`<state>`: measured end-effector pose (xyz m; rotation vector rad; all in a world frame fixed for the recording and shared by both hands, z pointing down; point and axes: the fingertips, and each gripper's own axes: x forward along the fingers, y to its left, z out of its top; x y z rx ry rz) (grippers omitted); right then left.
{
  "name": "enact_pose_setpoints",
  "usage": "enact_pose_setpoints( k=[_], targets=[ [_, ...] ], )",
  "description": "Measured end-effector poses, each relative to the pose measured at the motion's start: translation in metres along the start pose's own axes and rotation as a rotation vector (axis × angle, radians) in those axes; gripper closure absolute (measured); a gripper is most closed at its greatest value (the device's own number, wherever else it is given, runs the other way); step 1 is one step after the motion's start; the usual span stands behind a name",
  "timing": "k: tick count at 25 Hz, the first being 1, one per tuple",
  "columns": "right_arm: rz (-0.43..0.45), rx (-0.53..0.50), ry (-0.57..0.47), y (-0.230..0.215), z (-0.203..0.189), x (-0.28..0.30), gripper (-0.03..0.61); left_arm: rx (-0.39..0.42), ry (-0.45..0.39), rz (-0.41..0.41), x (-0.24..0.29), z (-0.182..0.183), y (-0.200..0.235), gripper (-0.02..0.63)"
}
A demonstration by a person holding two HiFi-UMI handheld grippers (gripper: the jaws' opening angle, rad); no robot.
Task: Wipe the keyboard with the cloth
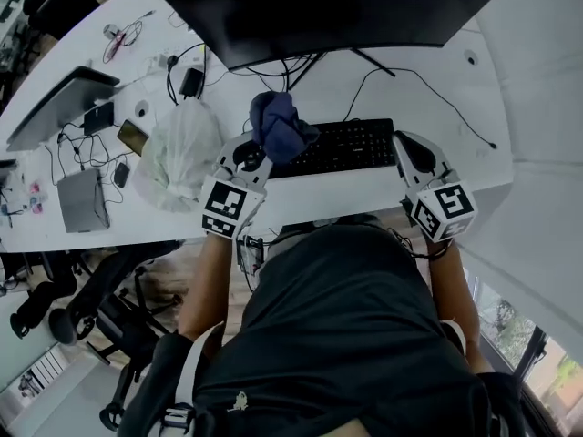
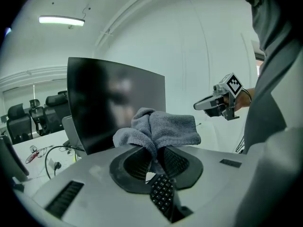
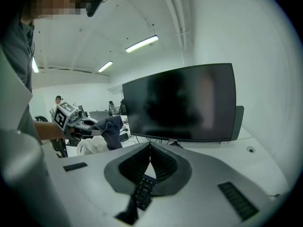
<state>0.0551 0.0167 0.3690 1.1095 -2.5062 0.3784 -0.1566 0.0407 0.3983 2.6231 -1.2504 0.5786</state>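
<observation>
A black keyboard (image 1: 346,147) lies on the white desk (image 1: 364,98) in front of a dark monitor (image 1: 328,7). My left gripper (image 1: 258,153) is shut on a bunched blue-grey cloth (image 1: 278,127), held above the keyboard's left end. In the left gripper view the cloth (image 2: 161,129) bulges out past the closed jaws, with keyboard keys (image 2: 162,193) below. My right gripper (image 1: 410,153) hovers at the keyboard's right end, shut with nothing in it. In the right gripper view the keyboard (image 3: 141,192) shows below my right gripper (image 3: 150,148).
A crumpled white plastic bag (image 1: 180,153) sits left of the keyboard. Cables (image 1: 273,71), a charger and a phone (image 1: 132,137) lie behind. A laptop (image 1: 59,107) and small devices are at the far left. Office chairs (image 1: 100,308) stand below the desk edge.
</observation>
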Motion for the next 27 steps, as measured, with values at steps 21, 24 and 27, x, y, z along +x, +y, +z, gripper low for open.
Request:
enact_pose_setpoints(
  k=[21,24,27],
  targets=[
    [0.064,-0.119,0.059,0.049,-0.018,-0.016,0.569,-0.004,-0.042,0.124,-0.072,-0.014,-0.003,0.571],
    [0.066,-0.130,0.060,0.054,-0.017,-0.017,0.569,0.035,-0.030,0.106,-0.084,-0.014,-0.004,0.571],
    [0.065,-0.134,0.066,0.059,-0.020,-0.019,0.569,0.067,-0.023,0.105,-0.104,-0.012,0.002,0.569]
  ],
)
